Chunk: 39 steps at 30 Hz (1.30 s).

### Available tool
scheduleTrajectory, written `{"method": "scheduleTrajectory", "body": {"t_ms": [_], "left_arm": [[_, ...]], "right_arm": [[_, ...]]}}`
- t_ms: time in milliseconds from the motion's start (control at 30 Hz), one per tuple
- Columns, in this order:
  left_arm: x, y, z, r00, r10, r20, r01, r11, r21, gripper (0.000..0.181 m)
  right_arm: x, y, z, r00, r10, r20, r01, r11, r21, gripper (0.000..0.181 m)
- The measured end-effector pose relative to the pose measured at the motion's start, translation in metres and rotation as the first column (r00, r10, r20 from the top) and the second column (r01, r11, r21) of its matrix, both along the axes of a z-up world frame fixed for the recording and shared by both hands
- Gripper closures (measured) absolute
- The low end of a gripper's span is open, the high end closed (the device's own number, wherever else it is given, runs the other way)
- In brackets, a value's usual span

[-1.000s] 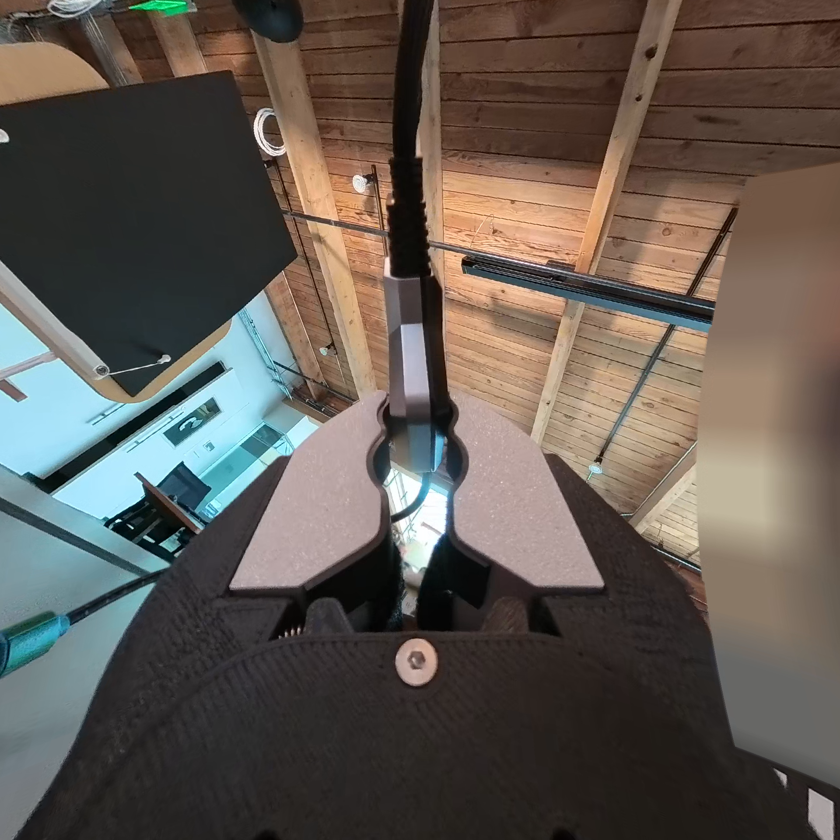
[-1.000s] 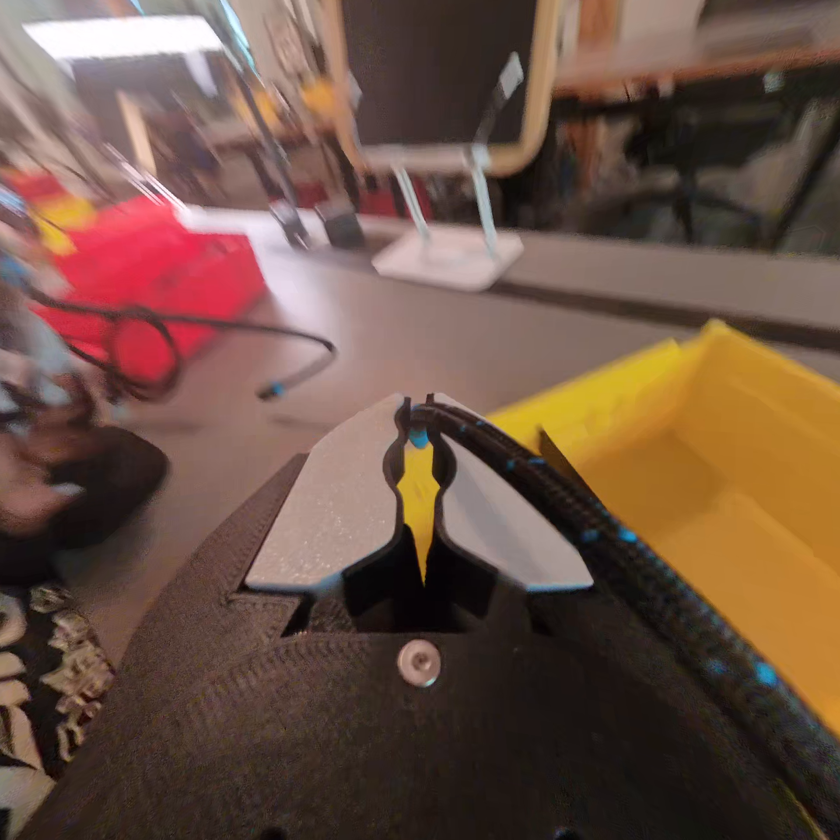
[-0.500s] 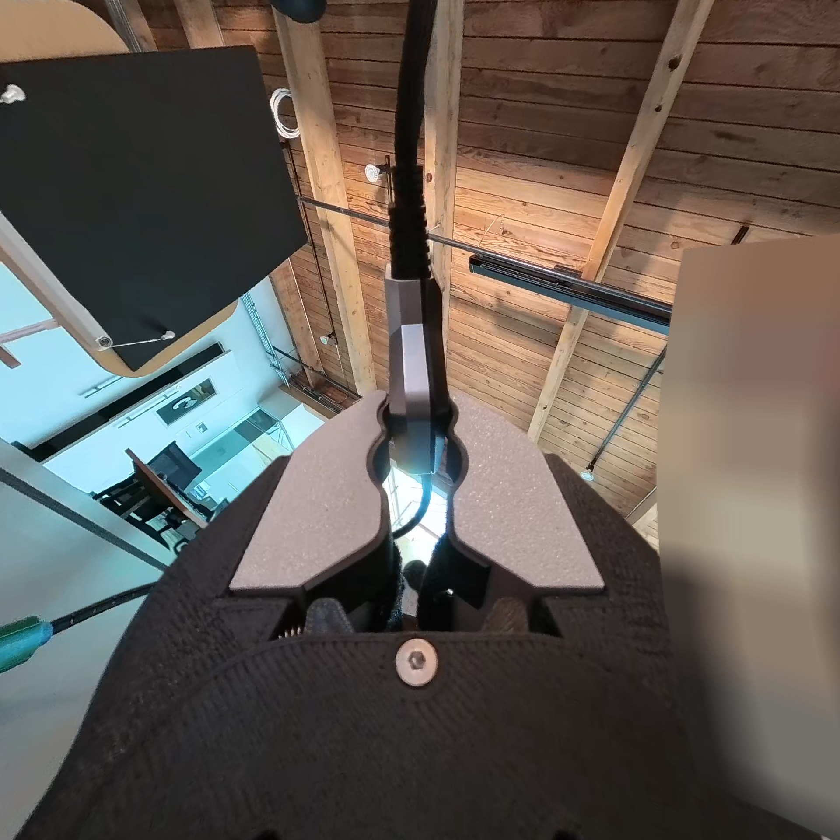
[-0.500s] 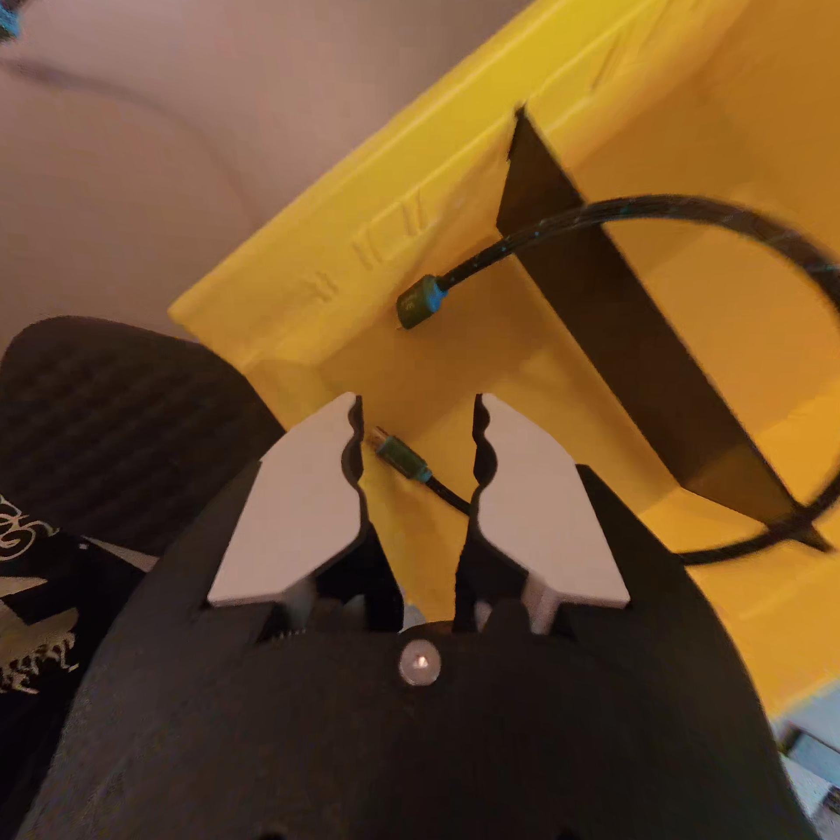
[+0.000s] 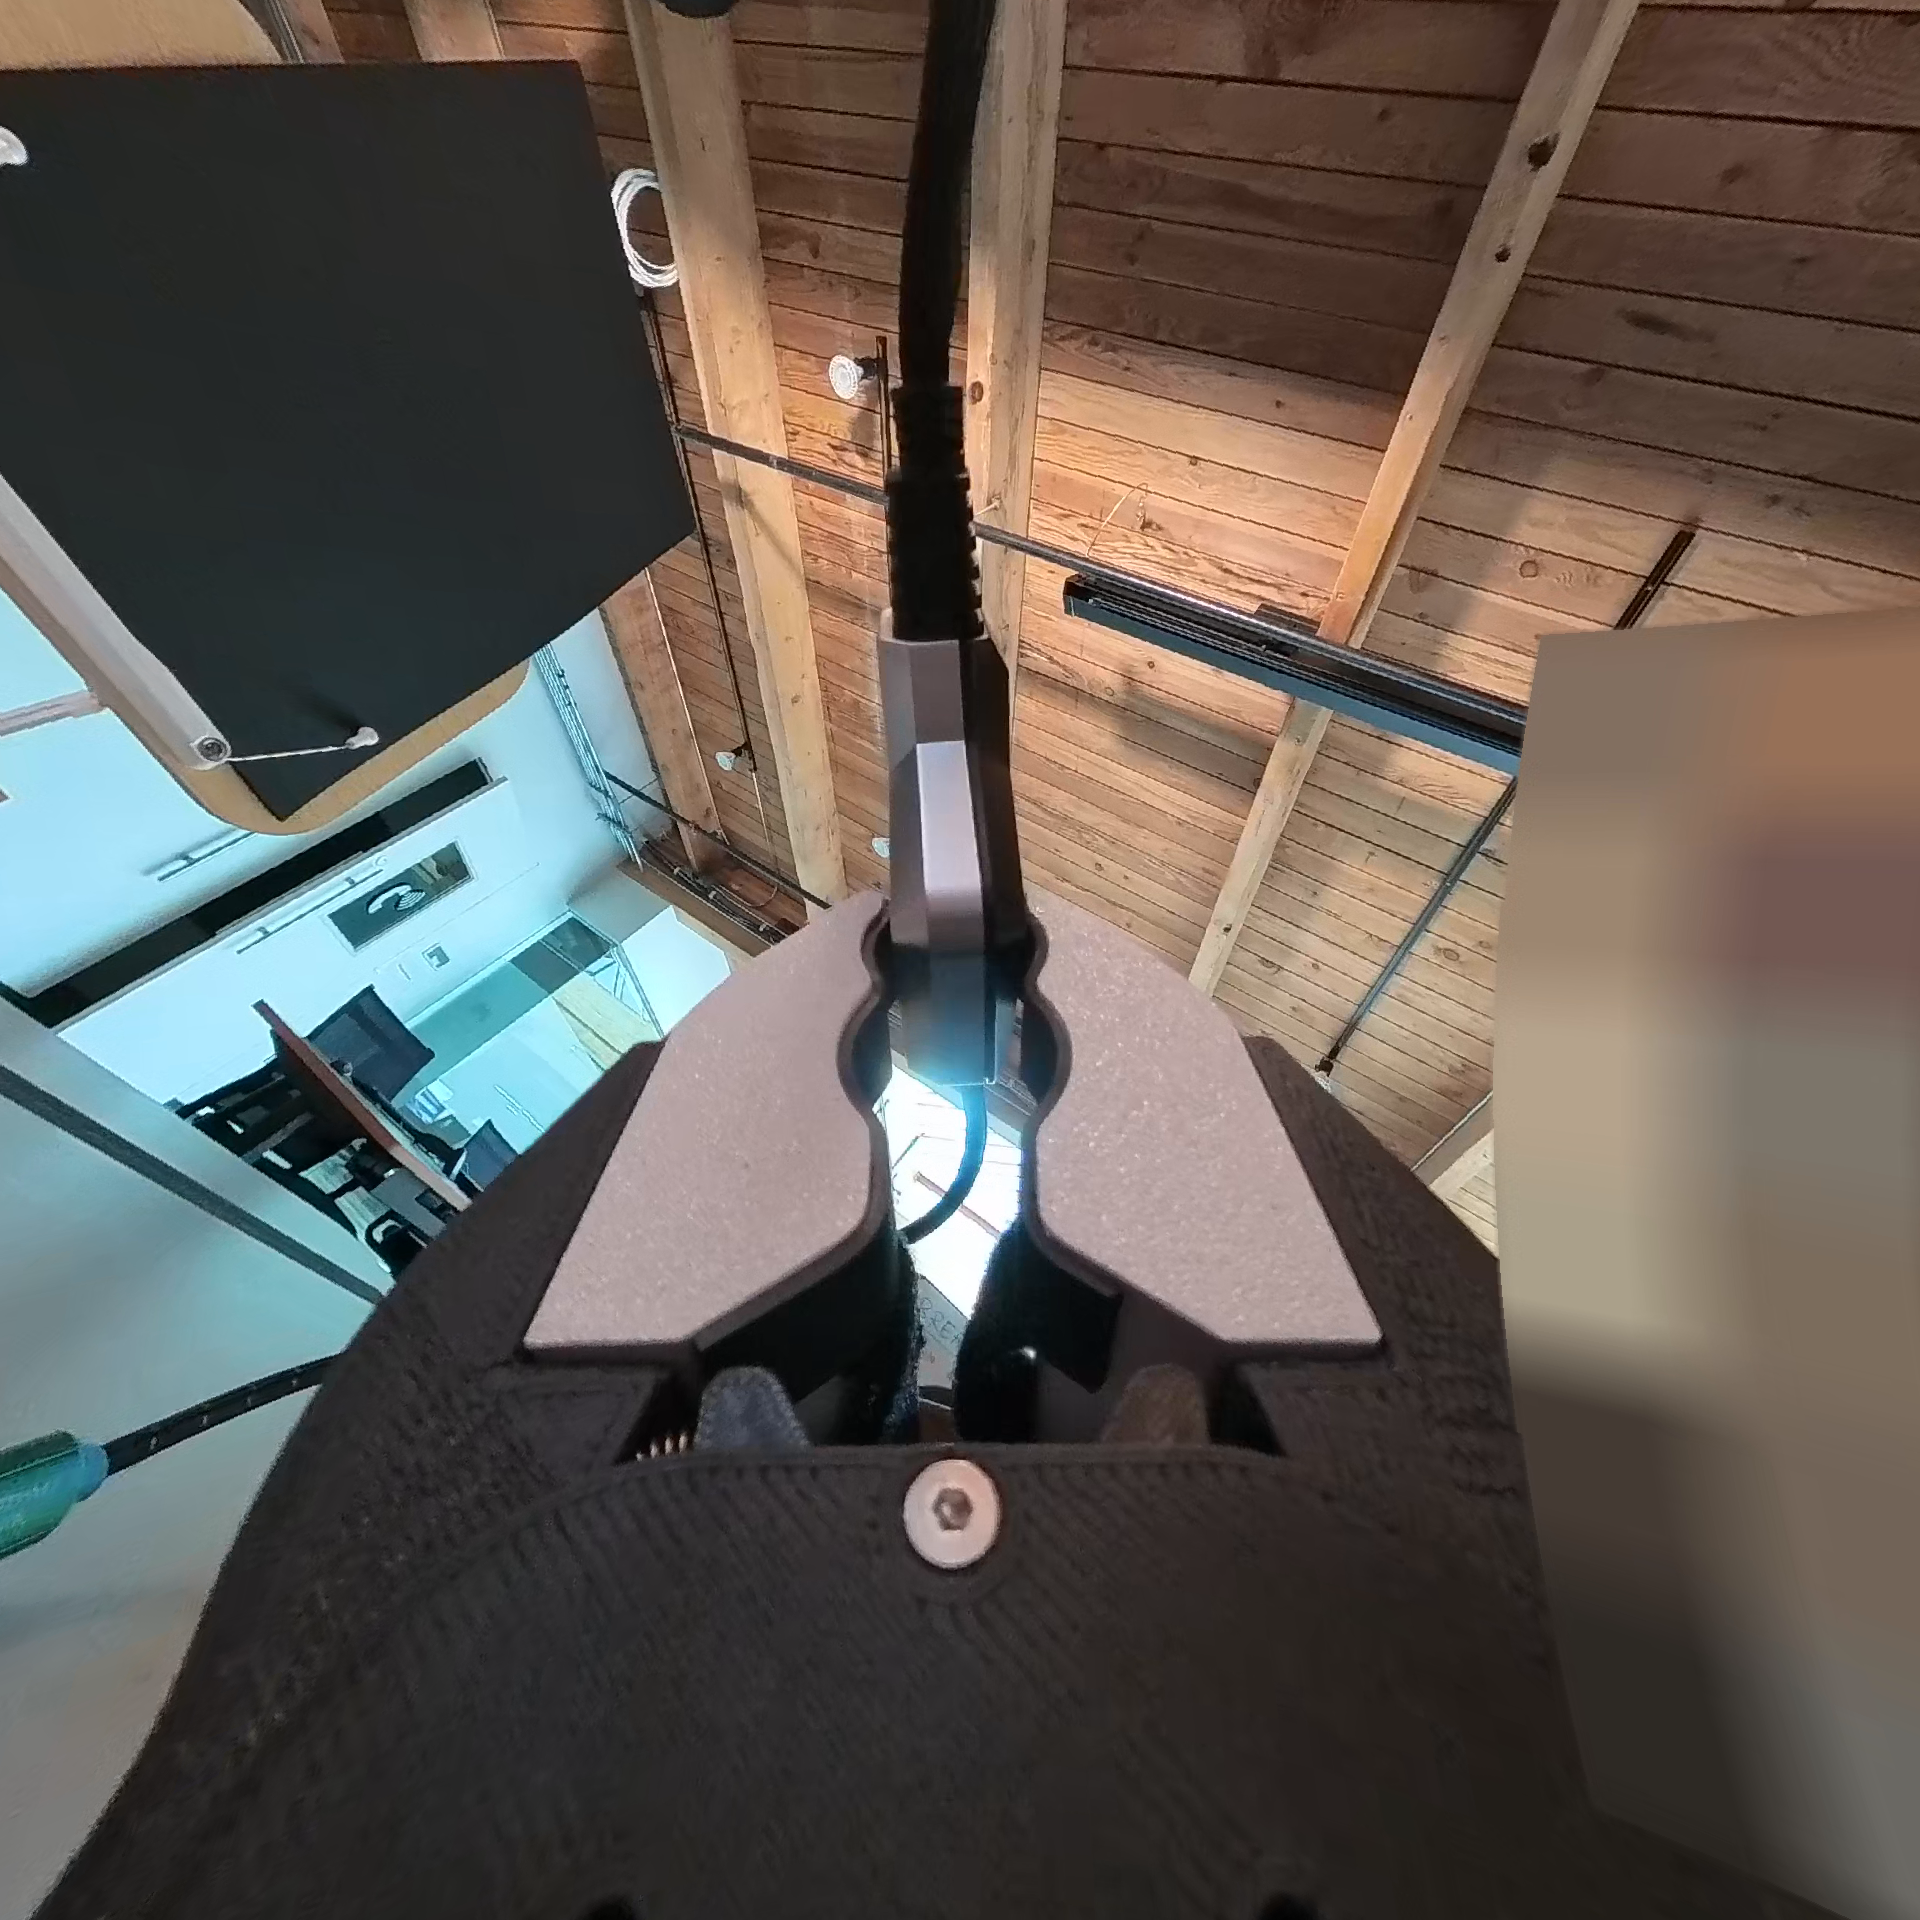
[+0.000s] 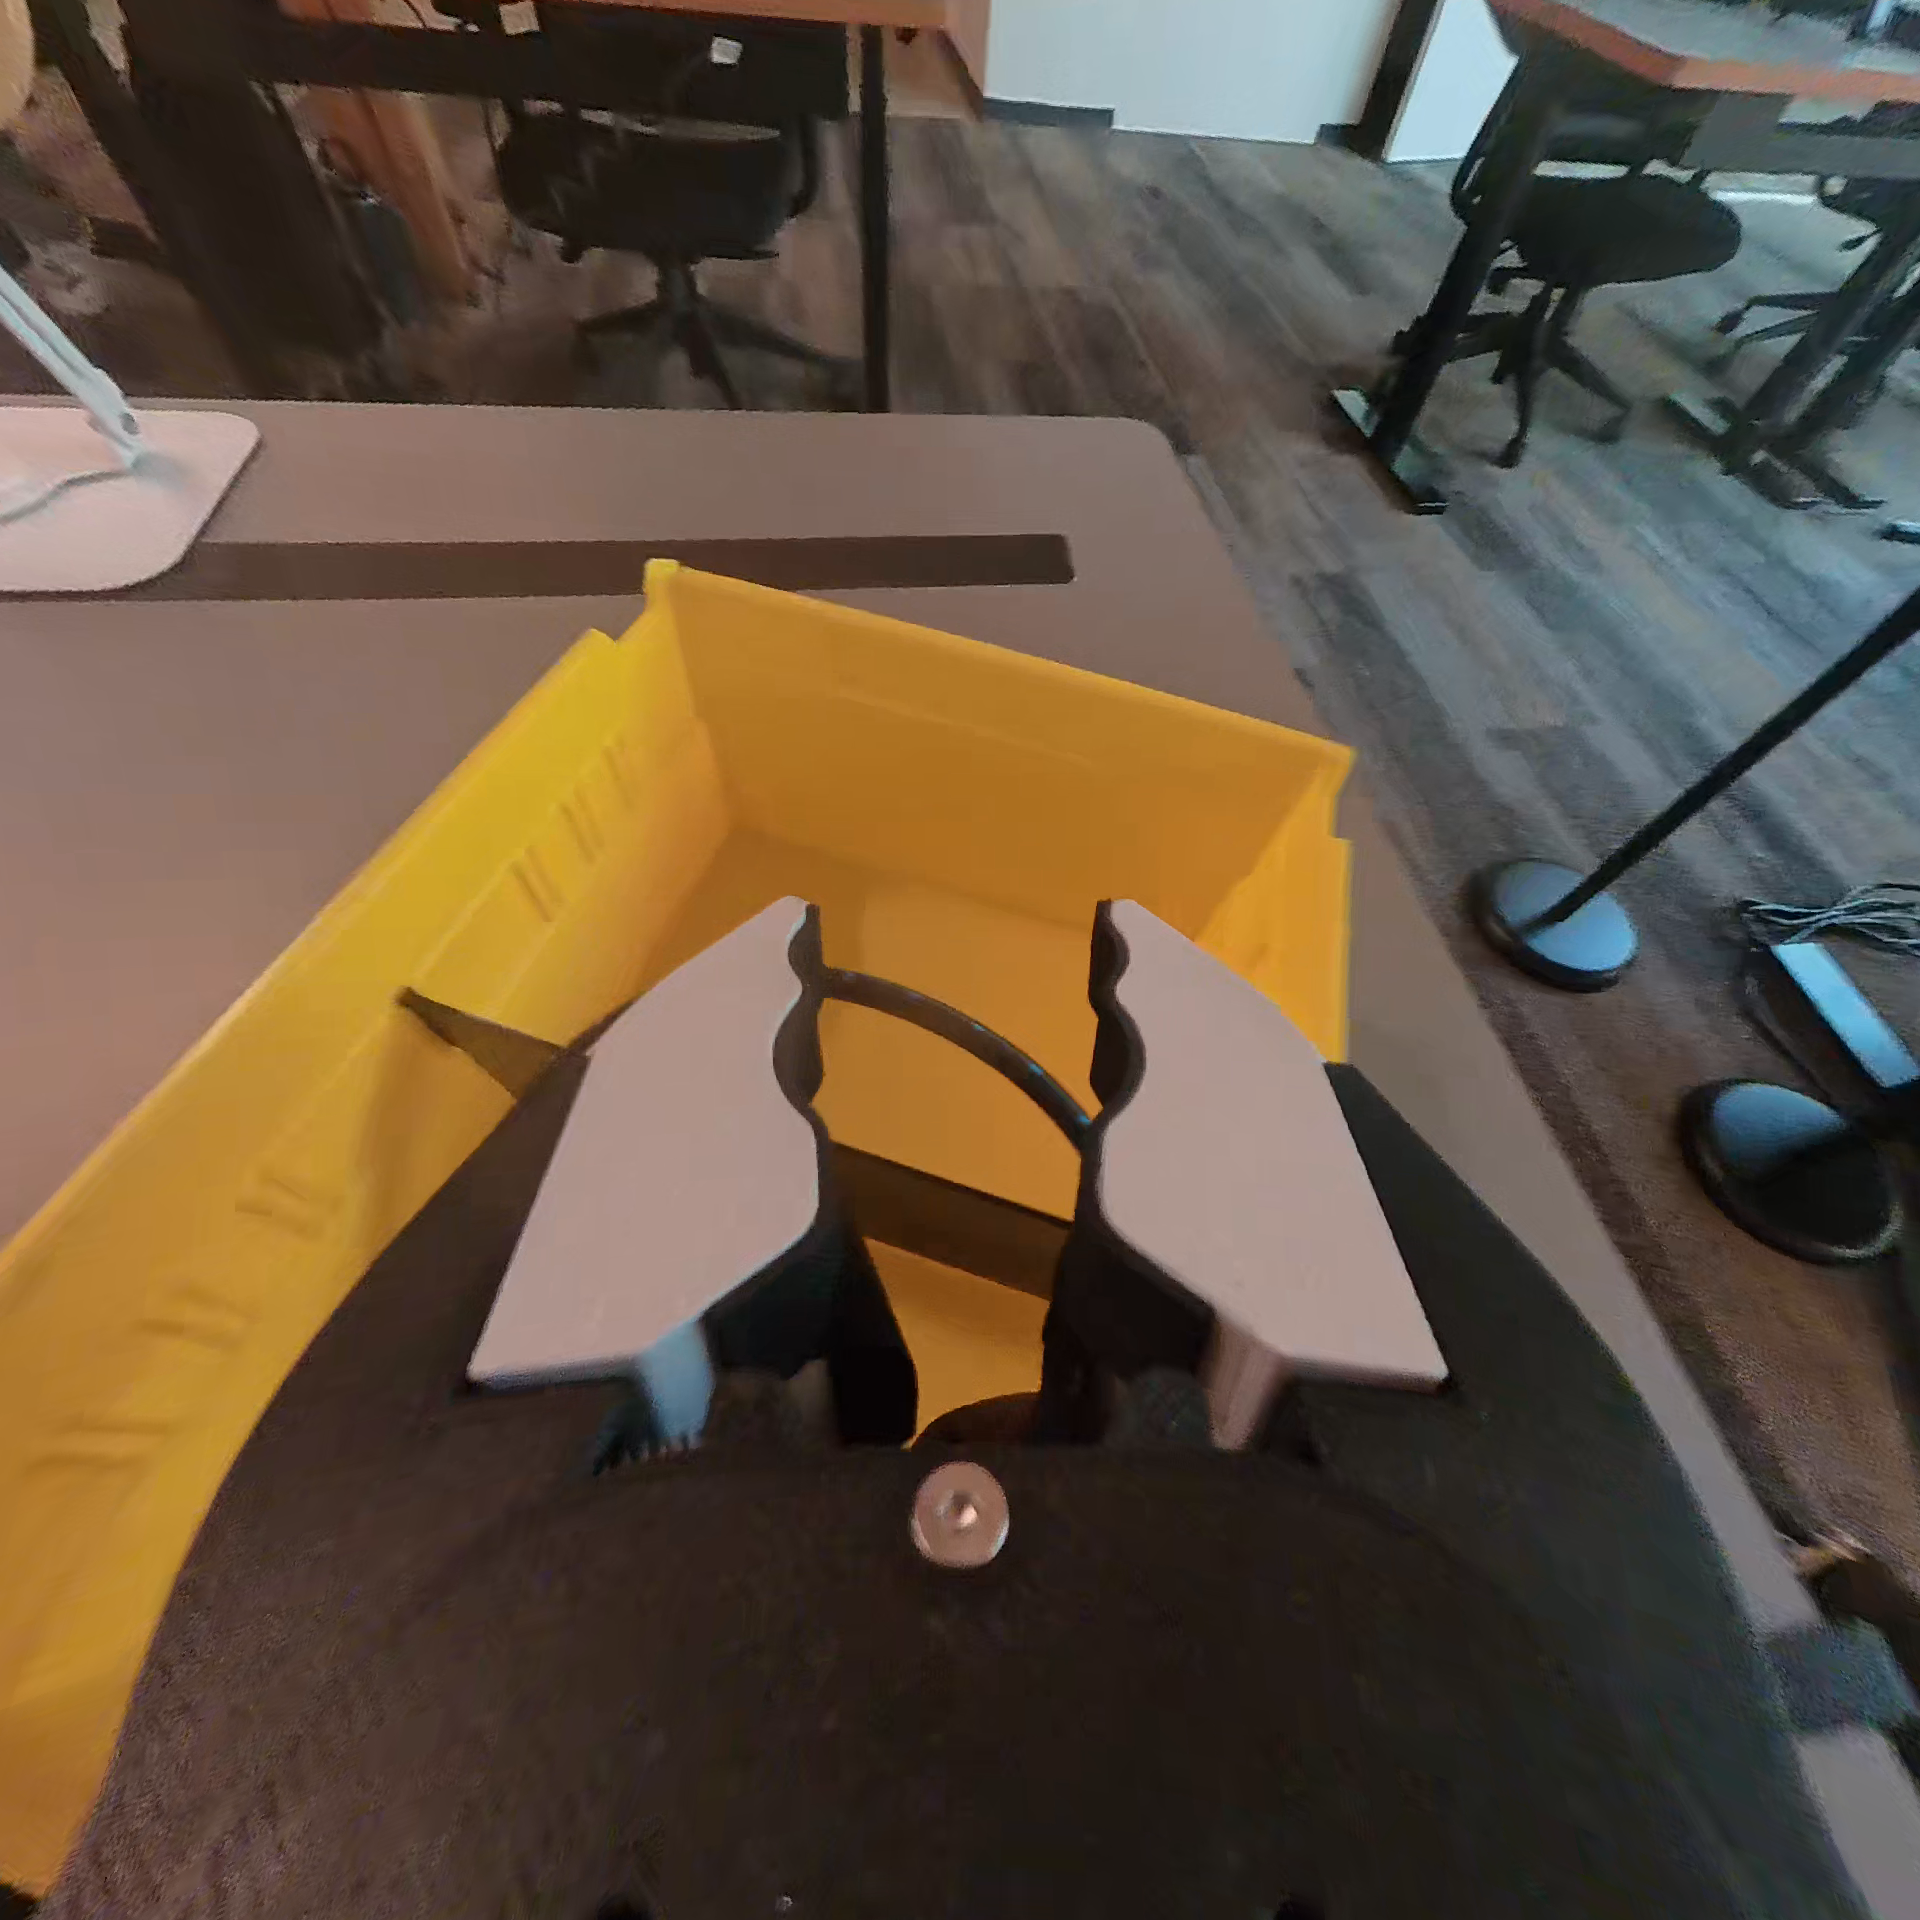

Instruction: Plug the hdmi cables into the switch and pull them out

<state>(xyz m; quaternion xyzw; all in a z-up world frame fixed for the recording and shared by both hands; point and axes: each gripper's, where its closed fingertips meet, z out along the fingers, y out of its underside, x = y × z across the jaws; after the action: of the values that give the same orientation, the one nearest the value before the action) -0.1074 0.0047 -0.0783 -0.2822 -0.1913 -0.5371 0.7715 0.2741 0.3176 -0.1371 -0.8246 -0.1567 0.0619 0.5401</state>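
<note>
The left tongs [image 5: 956,987] are clamped on a grey HDMI switch [image 5: 932,821], held pointing up at a wooden ceiling [image 5: 1299,312], with a thick black cable [image 5: 940,312] plugged into its far end. The right tongs [image 6: 954,1018] are spread wide and empty over a yellow bin [image 6: 987,727] on the tabletop [image 6: 312,675]; a black braided cable [image 6: 935,1013] is seen arching inside the bin between them.

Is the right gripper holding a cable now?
No, the right gripper is open with its jaws apart, and the black cable lies free in the yellow bin beneath.
</note>
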Motion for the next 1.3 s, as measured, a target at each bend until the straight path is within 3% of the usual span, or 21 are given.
{"method": "scheduleTrajectory", "body": {"t_ms": [100, 167, 233, 333, 500, 667, 900, 967, 1167, 1300], "left_arm": [[0.001, 0.001, 0.0, 1.0, -0.011, 0.001, 0.011, 1.0, -0.001, 0.162], [0.001, 0.0, -0.001, 1.0, -0.016, 0.004, 0.016, 1.0, 0.0, 0.162], [0.001, 0.001, -0.001, 1.0, -0.019, 0.004, 0.019, 1.0, -0.001, 0.162], [0.002, 0.002, -0.001, 1.0, -0.021, 0.005, 0.021, 1.0, -0.004, 0.162], [0.001, 0.002, -0.002, 1.0, -0.022, 0.007, 0.022, 1.0, -0.008, 0.162], [0.001, 0.003, -0.003, 1.0, -0.028, 0.012, 0.028, 0.999, -0.015, 0.162], [0.001, 0.003, -0.002, 0.999, -0.03, 0.01, 0.03, 0.999, -0.013, 0.162], [0.001, 0.002, -0.002, 1.0, -0.027, 0.011, 0.027, 1.0, -0.011, 0.162], [0.002, 0.004, -0.003, 0.999, -0.042, 0.013, 0.043, 0.999, -0.017, 0.162], [0.002, 0.003, -0.003, 0.999, -0.039, 0.014, 0.039, 0.999, -0.012, 0.162]], "right_arm": [[-0.019, 0.007, -0.019, 0.998, 0.038, -0.041, -0.041, 0.997, -0.068, 0.124], [-0.013, 0.01, -0.034, 0.999, 0.024, 0.022, -0.021, 0.994, -0.111, 0.126], [-0.016, 0.004, -0.04, 0.997, 0.077, -0.005, -0.076, 0.985, -0.155, 0.149], [-0.017, -0.008, -0.041, 0.99, 0.143, 0.004, -0.14, 0.973, -0.184, 0.161], [-0.005, -0.023, -0.051, 0.978, 0.129, 0.161, -0.08, 0.958, -0.277, 0.181], [0.009, -0.038, -0.055, 0.966, 0.116, 0.232, -0.03, 0.938, -0.345, 0.181], [0.027, -0.072, -0.116, 0.896, 0.254, 0.365, 0.045, 0.765, -0.643, 0.175], [0.018, -0.071, -0.111, 0.896, 0.276, 0.347, 0.003, 0.778, -0.628, 0.171], [-0.02, -0.053, -0.047, 0.959, 0.225, 0.175, -0.156, 0.928, -0.339, 0.159], [-0.026, -0.046, -0.062, 0.964, 0.227, 0.14, -0.159, 0.91, -0.383, 0.16]]}}
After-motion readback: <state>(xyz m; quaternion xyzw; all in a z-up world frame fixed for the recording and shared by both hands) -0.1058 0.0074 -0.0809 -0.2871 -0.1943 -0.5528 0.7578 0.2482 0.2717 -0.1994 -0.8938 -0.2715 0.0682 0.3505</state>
